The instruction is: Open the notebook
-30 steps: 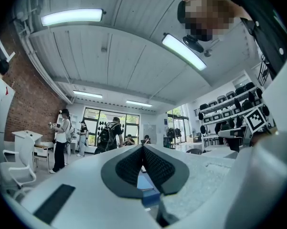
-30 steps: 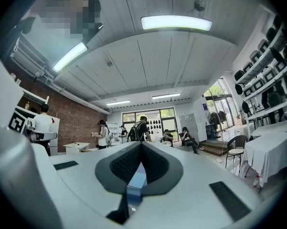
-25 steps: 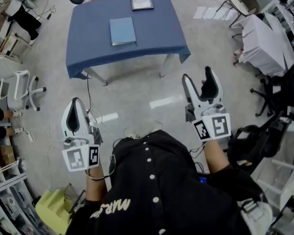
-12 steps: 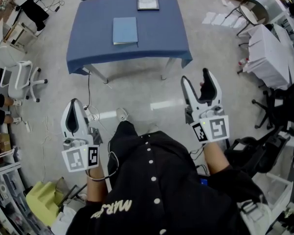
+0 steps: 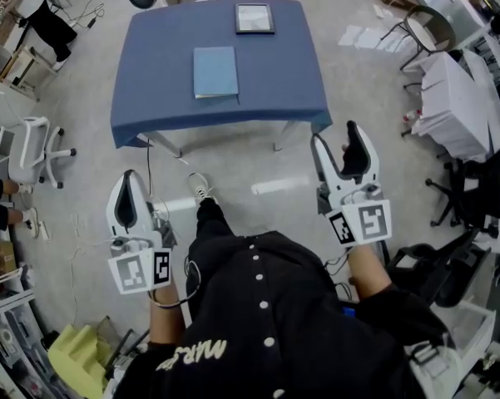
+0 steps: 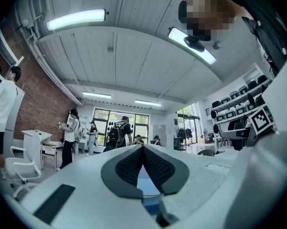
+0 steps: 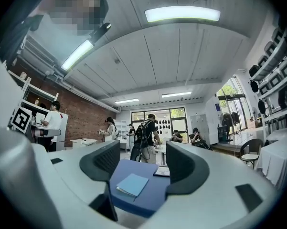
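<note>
A light-blue notebook (image 5: 215, 71) lies shut on the blue-clothed table (image 5: 274, 90), a step ahead of me. In the right gripper view the notebook (image 7: 132, 184) shows between the jaws, far beyond them. My left gripper (image 5: 126, 178) hangs over the floor short of the table's left front corner, its pads meeting at the tips (image 6: 143, 148) with nothing in them. Over the floor near the table's right front corner, my right gripper (image 5: 336, 136) stands open and empty (image 7: 137, 168). Neither gripper touches the table or the notebook.
A dark-framed flat tablet (image 5: 255, 18) lies at the table's far edge. A white chair (image 5: 29, 148) stands at the left, stacked white boxes (image 5: 453, 98) and black chairs (image 5: 474, 189) at the right. Cables (image 5: 162, 202) trail on the floor. Several people stand beyond the table.
I have stepped toward the table: it sits nearer and lower in the head view, and a foot now shows ahead. Both grippers came forward with me, their jaws unchanged.
</note>
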